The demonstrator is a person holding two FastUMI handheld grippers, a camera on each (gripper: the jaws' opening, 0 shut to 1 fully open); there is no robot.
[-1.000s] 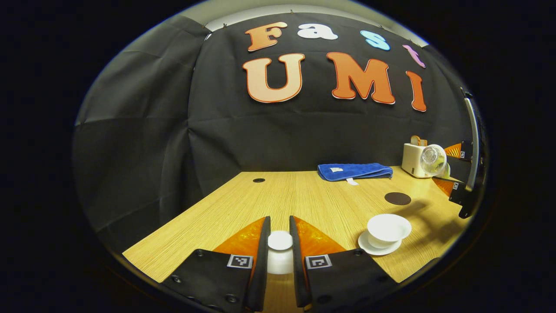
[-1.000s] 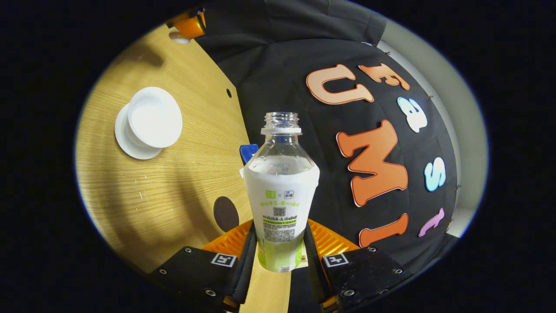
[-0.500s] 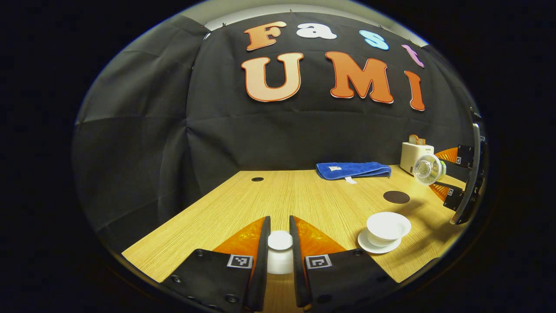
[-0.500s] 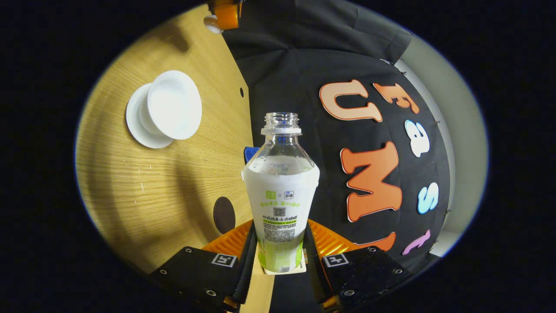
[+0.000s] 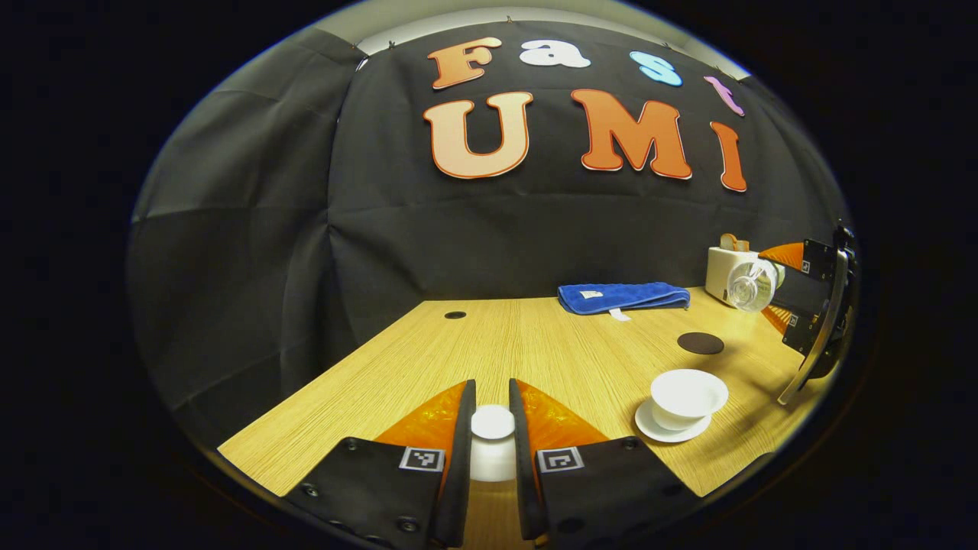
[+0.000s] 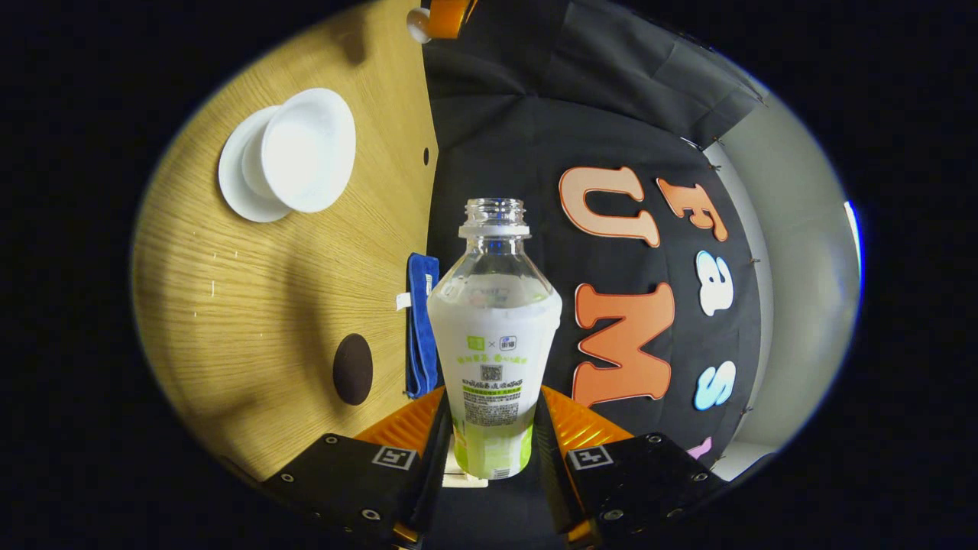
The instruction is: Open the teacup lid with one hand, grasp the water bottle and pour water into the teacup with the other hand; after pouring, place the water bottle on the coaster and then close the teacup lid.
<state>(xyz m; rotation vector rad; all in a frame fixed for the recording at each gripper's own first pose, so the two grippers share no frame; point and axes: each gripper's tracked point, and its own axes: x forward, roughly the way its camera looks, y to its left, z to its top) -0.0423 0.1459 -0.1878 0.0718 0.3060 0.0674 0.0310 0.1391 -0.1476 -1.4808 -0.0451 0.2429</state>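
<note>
**Lid off, bottle in hand, coaster waiting**

Nearest in the left gripper view, the left gripper (image 5: 493, 428) has its fingers closed almost together on the white lid (image 5: 492, 422), pinching its round knob from both sides and holding it low over the near edge of the wooden table (image 5: 428, 359). Just past it to the right, the white teacup (image 5: 687, 396) stands uncovered on its saucer (image 5: 674, 429). Beyond the cup the dark round coaster (image 5: 700, 343) lies bare, and behind that a folded blue towel (image 5: 623, 297) and a pale toaster (image 5: 726, 275) sit against the back wall.

In the right gripper view, the right gripper (image 6: 493, 439) clamps both fingers on the lower, labelled part of the water bottle (image 6: 493, 336). The bottle is uncapped, clear above a white and green label. It is turned well over on its side, its mouth toward the cup but well apart from it, off beyond the coaster.

So the lid-lifting and the bottle grasp are done. Whether water has gone into the cup is hard to say: its inside reads plain white, and the water level in the bottle is not clear. What is plainly left: set the bottle on the coaster, then put the lid back on the cup.
</note>
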